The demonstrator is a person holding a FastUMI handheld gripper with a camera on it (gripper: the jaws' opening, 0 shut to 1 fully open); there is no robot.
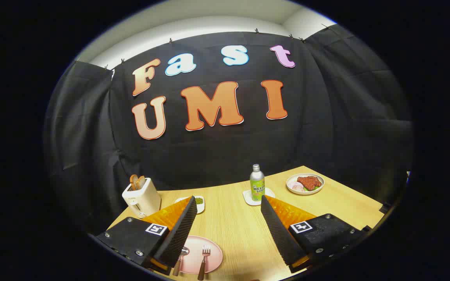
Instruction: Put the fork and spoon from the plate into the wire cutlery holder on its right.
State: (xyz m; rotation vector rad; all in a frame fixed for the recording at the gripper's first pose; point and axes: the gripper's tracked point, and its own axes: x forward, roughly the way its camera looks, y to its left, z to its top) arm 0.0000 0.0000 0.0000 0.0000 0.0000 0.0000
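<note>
Gaping wide above the tabletop (240, 230), the tongs (229, 212) grip nothing, their two fingers well apart with bare wood between them. Just beside the left finger (178, 234) lies a pink plate (213, 253) carrying the spoon (181, 257) and the fork (204, 259) side by side. Both lie lengthwise along the line of the fingers, brown handles nearest the camera, bowl and tines pointing away toward the wall; that finger hides part of the spoon's bowl. Beyond the fingertips stand a green bottle (257, 185) on a white coaster (248, 199) and a small dish (199, 201) (something green in it). Farther left is a toaster (142, 199) with bread in its slots; farther right, a plate of food (305, 183).
</note>
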